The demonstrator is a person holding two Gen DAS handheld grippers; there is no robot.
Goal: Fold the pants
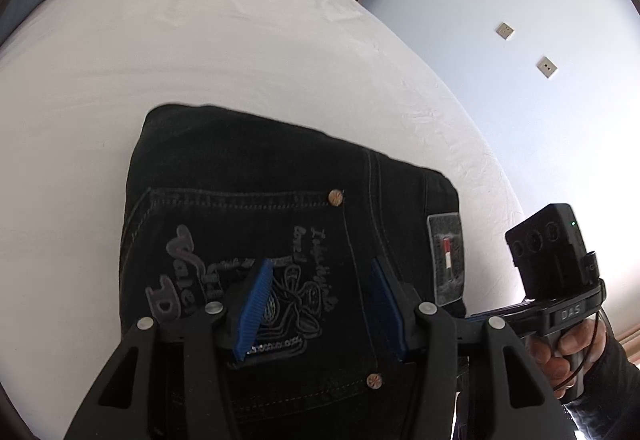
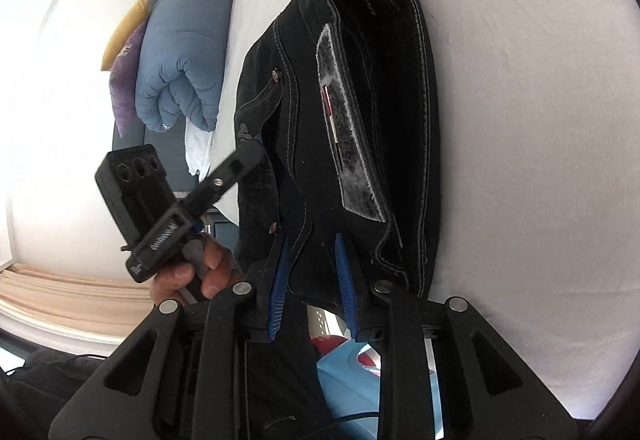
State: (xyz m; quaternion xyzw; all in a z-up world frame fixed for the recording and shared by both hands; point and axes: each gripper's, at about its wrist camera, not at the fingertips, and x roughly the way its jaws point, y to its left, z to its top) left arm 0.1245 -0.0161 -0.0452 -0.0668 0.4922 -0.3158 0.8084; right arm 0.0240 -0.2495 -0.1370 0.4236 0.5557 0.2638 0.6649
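Note:
Black jeans [image 1: 256, 175] lie folded in a compact stack on a white bed [image 1: 200, 39], back pocket with grey embroidery facing up. My left gripper [image 1: 320, 304] hovers over the pocket with its blue pads apart, holding nothing. In the right wrist view the folded jeans [image 2: 380, 79] show their waistband edge with a grey label. My right gripper [image 2: 312, 280] is open, its blue pads on either side of the stack's near edge without pressing it. The left gripper [image 2: 240, 163] shows there too, resting at the jeans' left side.
A rolled blue duvet [image 2: 180, 59] and purple and yellow cushions [image 2: 128, 71] lie beyond the bed's far side. A wall with two sockets [image 1: 546, 67] stands right of the bed. A light blue object [image 2: 352, 380] lies below the bed edge.

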